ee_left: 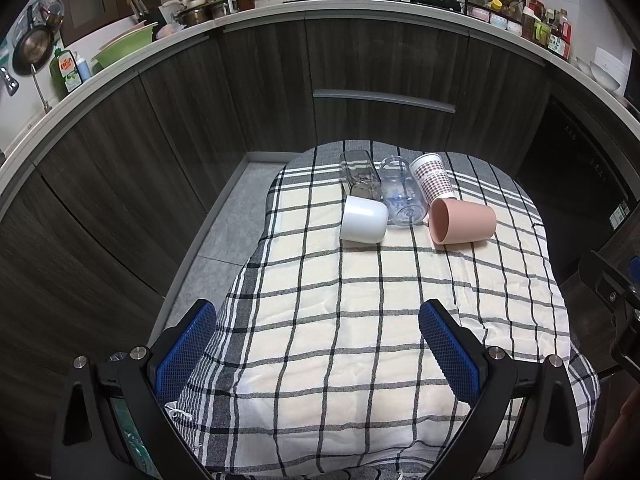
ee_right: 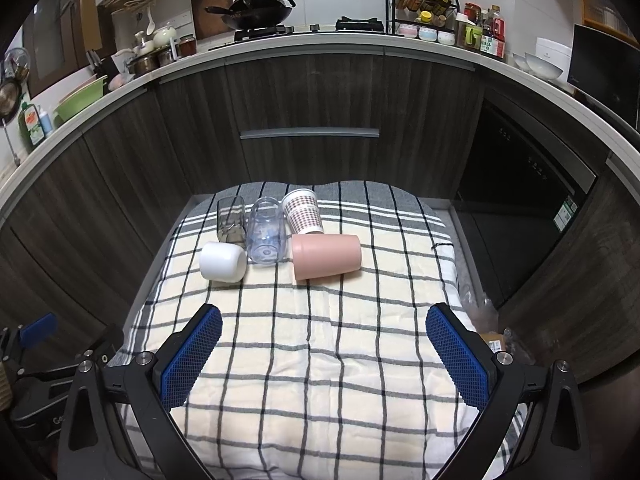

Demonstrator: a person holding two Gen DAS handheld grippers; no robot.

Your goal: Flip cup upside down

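Note:
Several cups lie on their sides at the far end of a plaid cloth [ee_left: 360, 320] [ee_right: 320, 340]: a white cup [ee_left: 364, 219] [ee_right: 223, 262], a pink cup [ee_left: 462, 221] [ee_right: 326, 256], a clear plastic cup [ee_left: 402, 192] [ee_right: 266, 230], a dark glass [ee_left: 360, 174] [ee_right: 231, 216] and a checked paper cup [ee_left: 432, 178] [ee_right: 303, 211]. My left gripper [ee_left: 318, 320] is open and empty over the near cloth. My right gripper [ee_right: 324, 324] is open and empty, also well short of the cups.
Dark wood cabinets [ee_right: 312, 96] and a white counter [ee_right: 320, 42] with a wok, jars and bowls curve behind the cloth. Grey floor [ee_left: 236, 216] shows left of the cloth. The other gripper shows at the right edge [ee_left: 616, 300] and at the left edge [ee_right: 36, 344].

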